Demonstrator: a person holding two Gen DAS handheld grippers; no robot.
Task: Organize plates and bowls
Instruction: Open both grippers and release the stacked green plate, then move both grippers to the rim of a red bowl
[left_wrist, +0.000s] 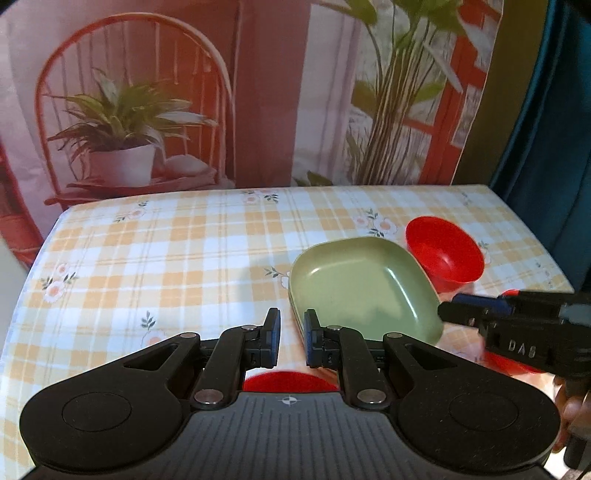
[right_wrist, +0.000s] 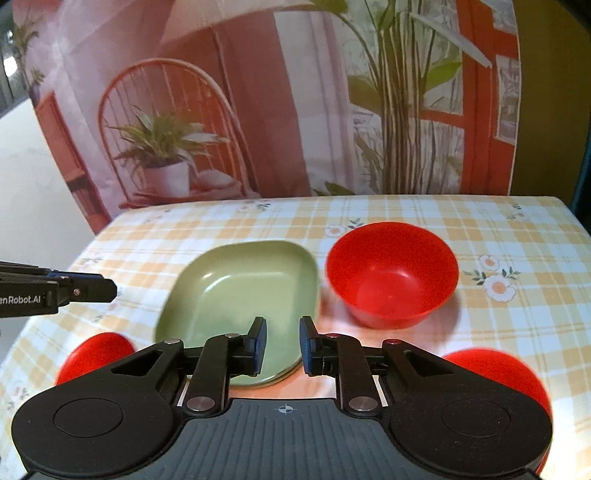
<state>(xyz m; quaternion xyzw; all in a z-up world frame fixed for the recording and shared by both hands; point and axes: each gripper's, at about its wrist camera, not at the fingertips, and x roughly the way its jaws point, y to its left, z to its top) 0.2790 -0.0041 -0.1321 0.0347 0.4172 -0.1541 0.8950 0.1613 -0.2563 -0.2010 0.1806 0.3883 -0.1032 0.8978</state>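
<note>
A green square plate (left_wrist: 362, 291) (right_wrist: 240, 291) lies on the checked tablecloth, and a second rim shows under its near edge. Just right of it stands an upright red bowl (left_wrist: 445, 254) (right_wrist: 393, 275). My right gripper (right_wrist: 283, 328) hovers over the plate's near corner, its jaws a little apart and not pressing on the plate. My left gripper (left_wrist: 291, 321) is left of the plate, its jaws nearly together with nothing between them. Each gripper also shows in the other's view: the right gripper (left_wrist: 454, 314) and the left gripper (right_wrist: 107, 288).
Two more red bowls (right_wrist: 96, 354) (right_wrist: 495, 376) sit near the front, partly hidden by my grippers; one of them (left_wrist: 288, 382) shows below the left gripper. The table (left_wrist: 166, 258) ends at a printed backdrop (left_wrist: 147, 110) behind, and a dark curtain hangs at the right.
</note>
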